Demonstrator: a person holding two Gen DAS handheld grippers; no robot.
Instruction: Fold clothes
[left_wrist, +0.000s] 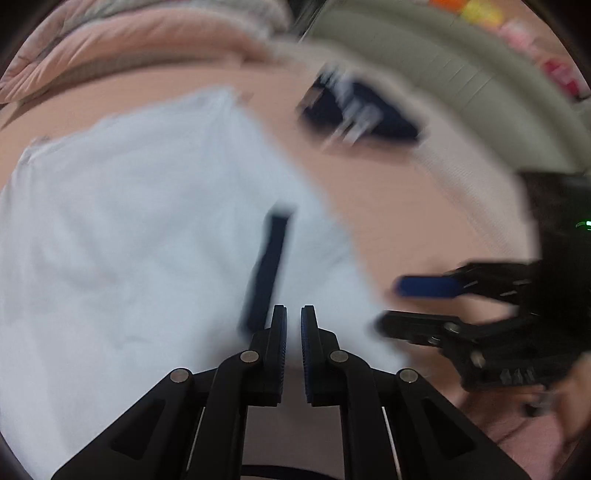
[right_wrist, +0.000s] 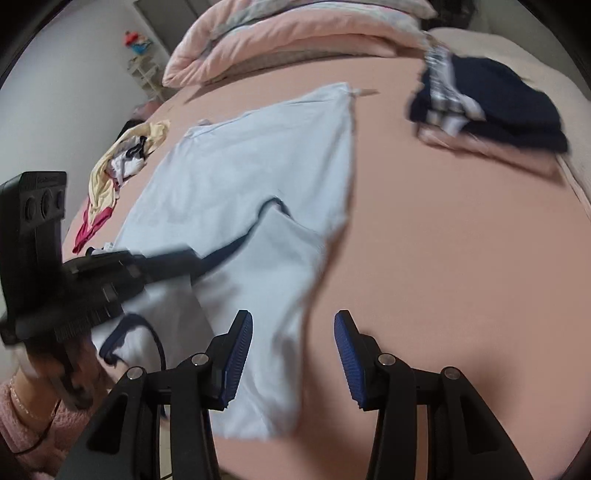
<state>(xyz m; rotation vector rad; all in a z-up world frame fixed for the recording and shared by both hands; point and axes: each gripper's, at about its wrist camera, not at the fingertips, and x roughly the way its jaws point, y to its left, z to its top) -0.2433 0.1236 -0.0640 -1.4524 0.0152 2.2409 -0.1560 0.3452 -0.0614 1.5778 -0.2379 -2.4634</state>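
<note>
1. The left black hand-held gripper with blue ribbed pads is shown with its jaws brought almost together above the pale blue cotton T-shirt with dark navy trim; whether cloth is pinched between the pads cannot be told.
2. The right black hand-held gripper with blue ribbed pads is shown with its jaws standing apart, nothing gripped, over the shirt's near hem and the bare sheet.
3. The T-shirt is spread flat on the pink-sheeted bed, toward its left side, with one part folded over along a navy edge.
4. A folded stack of dark navy and pink garments is seen near the bed's far right edge.
5. A loose heap of yellow, white and red clothes lies at the left edge.
6. A rolled pink quilt is seen along the far edge.
7. The left wrist view is heavily blurred; the person's pink sleeve is cut off at the frame edge.
</note>
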